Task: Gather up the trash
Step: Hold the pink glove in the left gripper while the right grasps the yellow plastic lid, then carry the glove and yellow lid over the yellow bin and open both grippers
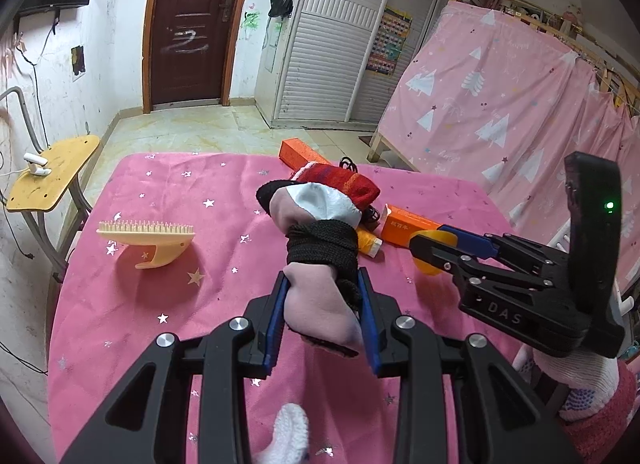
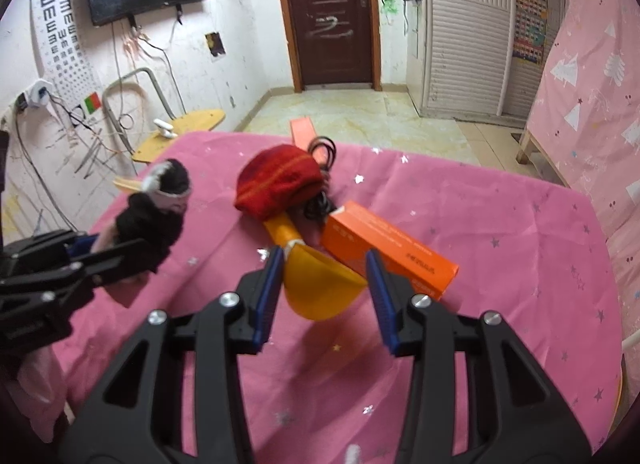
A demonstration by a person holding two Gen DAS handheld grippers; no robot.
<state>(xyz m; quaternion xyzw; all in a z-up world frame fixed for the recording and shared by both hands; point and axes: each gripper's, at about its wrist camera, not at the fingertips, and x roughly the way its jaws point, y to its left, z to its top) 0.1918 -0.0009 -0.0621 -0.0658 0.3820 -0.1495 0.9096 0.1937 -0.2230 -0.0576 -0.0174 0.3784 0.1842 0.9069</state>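
Sock bundle (image 1: 320, 264) in left gripper (image 1: 325, 316)

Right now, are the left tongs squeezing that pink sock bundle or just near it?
Squeezing. The left tongs have both blue pads pressed against the pink sock bundle wrapped in black fabric, holding it above the pink starry tablecloth.

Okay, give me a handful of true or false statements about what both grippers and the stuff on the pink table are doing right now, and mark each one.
1. The left gripper is clamped on a sock bundle. True.
2. The right gripper is closed on the orange box. False: its fingers straddle a yellow scoop, and the box lies beside it.
3. A cream comb lies on the pink tablecloth. True.
4. The red knit item is held in the air. False: it rests on the table.
5. The brown door stands open. False: it is shut.
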